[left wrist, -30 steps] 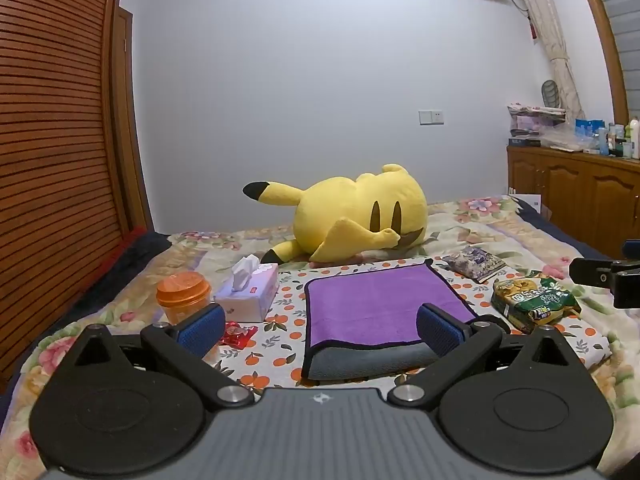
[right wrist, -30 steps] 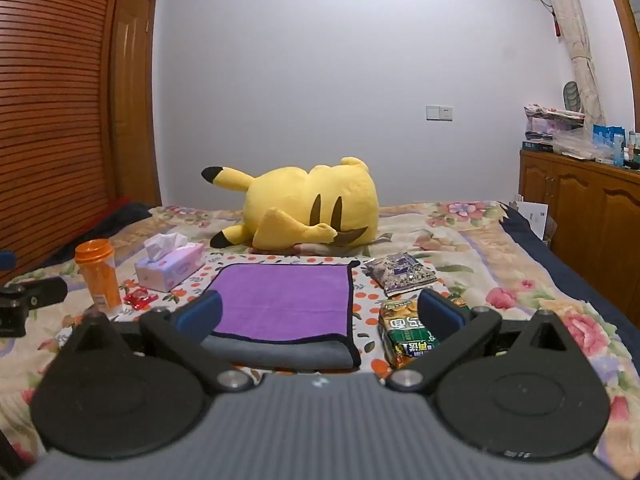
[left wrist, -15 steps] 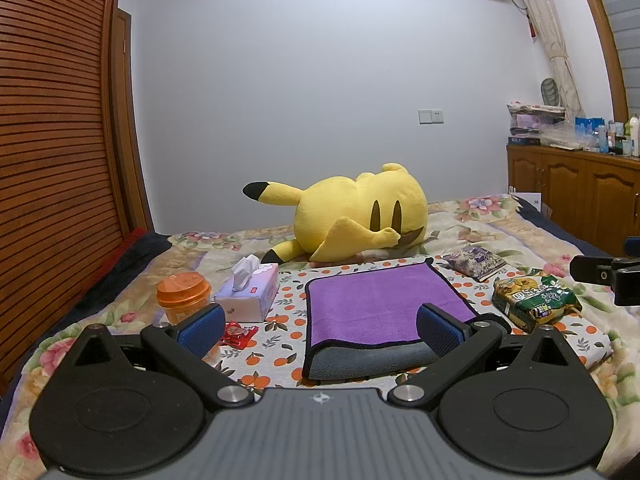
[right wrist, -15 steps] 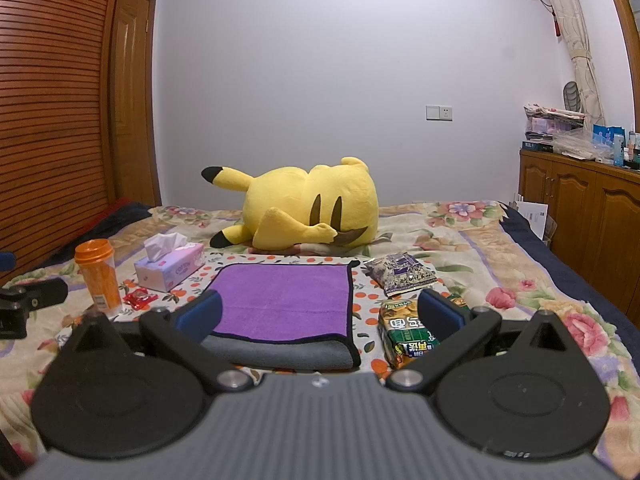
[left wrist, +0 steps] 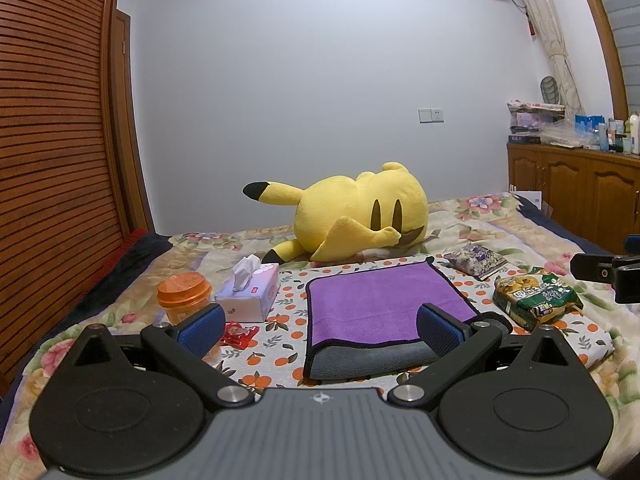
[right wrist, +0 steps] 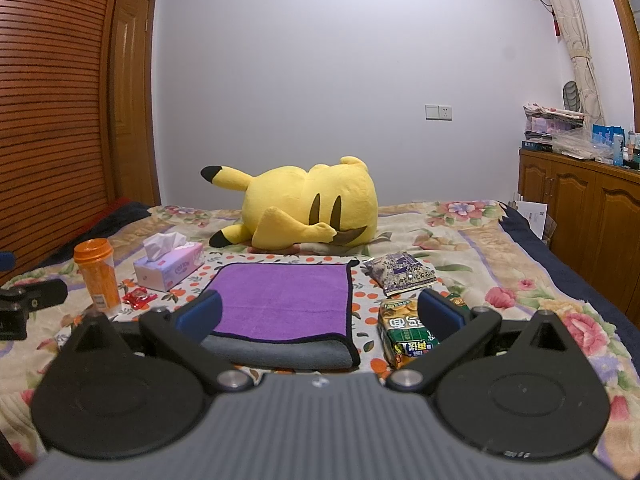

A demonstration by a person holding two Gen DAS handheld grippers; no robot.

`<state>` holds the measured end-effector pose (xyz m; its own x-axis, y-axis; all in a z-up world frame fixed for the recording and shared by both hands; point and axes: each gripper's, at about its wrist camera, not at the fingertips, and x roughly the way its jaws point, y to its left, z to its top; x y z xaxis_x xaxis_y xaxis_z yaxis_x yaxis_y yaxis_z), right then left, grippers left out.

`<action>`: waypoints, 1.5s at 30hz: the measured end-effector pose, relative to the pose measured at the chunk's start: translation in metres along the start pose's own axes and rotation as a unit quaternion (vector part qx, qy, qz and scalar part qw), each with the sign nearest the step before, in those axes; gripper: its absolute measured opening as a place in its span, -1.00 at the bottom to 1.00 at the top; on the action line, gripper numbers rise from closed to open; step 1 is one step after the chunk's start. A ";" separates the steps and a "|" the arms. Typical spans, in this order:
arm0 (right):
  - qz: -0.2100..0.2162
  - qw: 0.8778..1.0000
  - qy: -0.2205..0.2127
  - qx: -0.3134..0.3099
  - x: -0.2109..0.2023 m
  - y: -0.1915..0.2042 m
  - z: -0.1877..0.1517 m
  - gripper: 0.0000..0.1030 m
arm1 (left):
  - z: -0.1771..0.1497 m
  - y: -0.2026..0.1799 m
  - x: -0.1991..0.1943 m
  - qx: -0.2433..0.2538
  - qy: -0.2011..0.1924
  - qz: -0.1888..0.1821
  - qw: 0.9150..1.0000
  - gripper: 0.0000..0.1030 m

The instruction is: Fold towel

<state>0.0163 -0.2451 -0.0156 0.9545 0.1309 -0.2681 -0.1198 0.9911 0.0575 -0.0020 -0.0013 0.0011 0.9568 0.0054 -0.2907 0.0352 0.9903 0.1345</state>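
A purple towel [left wrist: 380, 300] with a grey underside and black edging lies folded flat on an orange-print cloth [left wrist: 288, 320] on the bed; it also shows in the right wrist view [right wrist: 284, 300]. The grey fold faces me. My left gripper [left wrist: 318, 326] is open and empty, held back from the towel's near edge. My right gripper [right wrist: 320, 312] is open and empty, also short of the near edge. The right gripper's tip shows at the left view's right edge [left wrist: 604, 272], and the left gripper's tip at the right view's left edge [right wrist: 24, 304].
A yellow plush toy [left wrist: 356, 216] lies behind the towel. Left of it stand a tissue box [left wrist: 250, 296], an orange-lidded jar [left wrist: 184, 296] and a red wrapper [left wrist: 238, 334]. Right of it lie a green snack bag [left wrist: 536, 298] and a purple packet [left wrist: 476, 260]. Wooden cabinets [left wrist: 580, 196] stand right.
Both views have barely shifted; the grippers stay open and the towel has not moved.
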 end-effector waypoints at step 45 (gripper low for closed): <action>0.001 1.000 0.004 -0.003 0.000 -0.006 0.002 1.00 | -0.001 0.006 0.007 0.006 0.007 0.000 1.000 1.00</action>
<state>0.0175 -0.2511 -0.0134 0.9522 0.1327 -0.2750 -0.1232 0.9910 0.0518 0.0042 0.0052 -0.0013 0.9529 0.0077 -0.3031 0.0382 0.9887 0.1451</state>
